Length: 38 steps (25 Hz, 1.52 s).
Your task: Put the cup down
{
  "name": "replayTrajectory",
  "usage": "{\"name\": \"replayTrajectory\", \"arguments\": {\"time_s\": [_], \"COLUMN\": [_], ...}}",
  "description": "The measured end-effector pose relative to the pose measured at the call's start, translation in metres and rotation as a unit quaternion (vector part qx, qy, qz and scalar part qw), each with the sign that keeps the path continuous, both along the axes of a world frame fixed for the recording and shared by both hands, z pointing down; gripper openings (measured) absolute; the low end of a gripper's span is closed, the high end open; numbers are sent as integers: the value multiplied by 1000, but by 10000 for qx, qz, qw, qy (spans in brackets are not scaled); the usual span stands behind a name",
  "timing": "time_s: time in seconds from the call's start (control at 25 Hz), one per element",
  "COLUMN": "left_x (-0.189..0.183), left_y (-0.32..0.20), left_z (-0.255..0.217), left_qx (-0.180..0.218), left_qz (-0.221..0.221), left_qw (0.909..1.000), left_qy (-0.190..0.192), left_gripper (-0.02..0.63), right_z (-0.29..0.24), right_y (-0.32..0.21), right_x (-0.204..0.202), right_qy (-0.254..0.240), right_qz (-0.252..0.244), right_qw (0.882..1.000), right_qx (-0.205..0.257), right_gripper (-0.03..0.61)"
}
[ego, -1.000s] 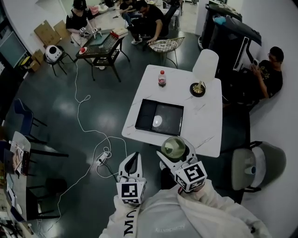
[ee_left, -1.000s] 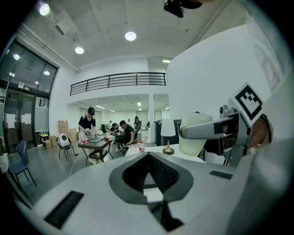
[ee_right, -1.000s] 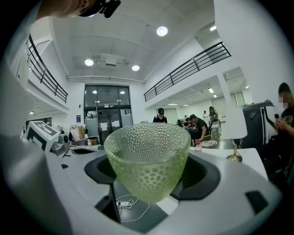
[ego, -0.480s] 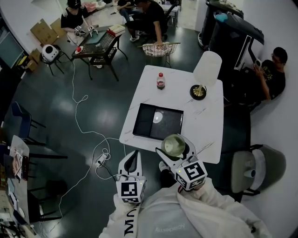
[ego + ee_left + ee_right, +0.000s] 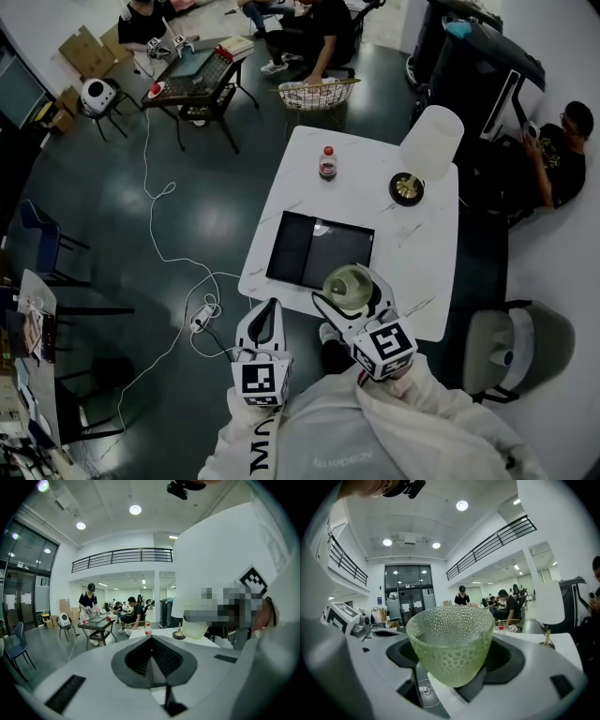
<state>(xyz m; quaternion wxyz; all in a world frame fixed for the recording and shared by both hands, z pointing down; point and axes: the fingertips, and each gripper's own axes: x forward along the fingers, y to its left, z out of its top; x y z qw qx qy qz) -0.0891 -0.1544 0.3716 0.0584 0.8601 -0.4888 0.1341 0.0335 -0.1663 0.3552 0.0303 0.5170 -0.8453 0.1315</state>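
The right claw (image 5: 352, 298) grips the green dimpled cup (image 5: 451, 644) — upright, above the white table (image 5: 412, 234)'s near edge, beside the black tray (image 5: 300, 248). The left claw (image 5: 152, 663) is closed, empty.

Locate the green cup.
The green cup is clamped in the right gripper, mid-frame in the head view, over the near edge of the white table, by the black tray.

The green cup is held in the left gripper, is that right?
No, the right gripper holds the green cup; the right gripper view shows its jaws closed on it. The left gripper is shut with nothing between its jaws.
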Motion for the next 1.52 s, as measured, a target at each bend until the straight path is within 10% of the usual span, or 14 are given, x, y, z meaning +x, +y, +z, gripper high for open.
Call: {"name": "replayTrajectory", "arguments": {"time_s": [1.52], "left_x": [8], "left_y": [-183], "left_z": [76], "left_qx": [-484], "left_qz": [-252], "left_qw": [9984], "left_qy": [-167], "left_gripper": [11], "right_z": [79], "right_y": [-184], "right_x": [-26], "right_qy": [775], "right_qz": [-980], "right_qw": [9921], "right_qx": [-105], "right_gripper": [388]}}
